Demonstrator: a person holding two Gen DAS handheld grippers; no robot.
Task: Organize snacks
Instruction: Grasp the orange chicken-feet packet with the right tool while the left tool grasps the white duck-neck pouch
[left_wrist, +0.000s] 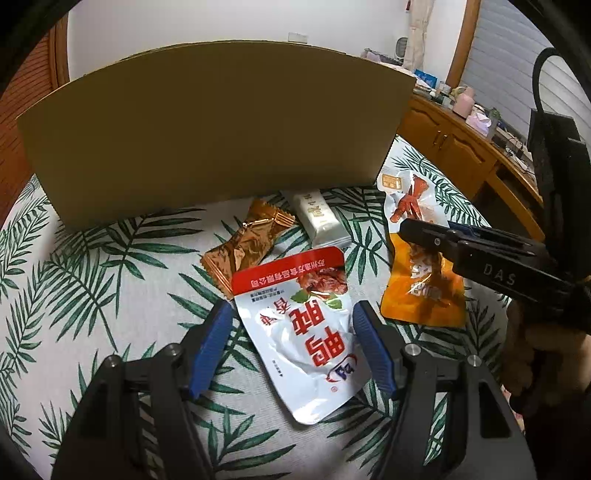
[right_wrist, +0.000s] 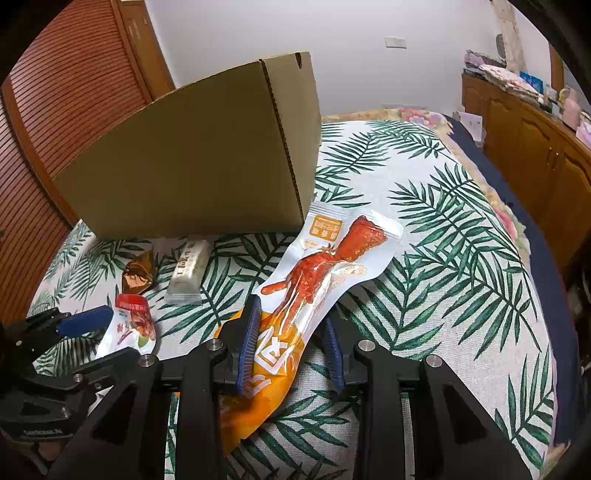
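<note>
A white and red snack pouch (left_wrist: 306, 332) lies on the leaf-print cloth between the open blue pads of my left gripper (left_wrist: 295, 339), which straddles it without pinching it. An orange and white chicken-foot pouch (right_wrist: 314, 280) lies between the pads of my right gripper (right_wrist: 291, 332), which stands open around it; the pouch also shows in the left wrist view (left_wrist: 421, 280), under the right gripper (left_wrist: 436, 236). A brown foil candy (left_wrist: 251, 243) and a white bar (left_wrist: 321, 218) lie in front of a cardboard box (left_wrist: 221, 136).
The box (right_wrist: 207, 162) stands upright at the back of the cloth-covered surface (right_wrist: 443, 240). A wooden slatted door (right_wrist: 66, 110) is at the left. Wooden cabinets (right_wrist: 535, 155) with clutter on top run along the right.
</note>
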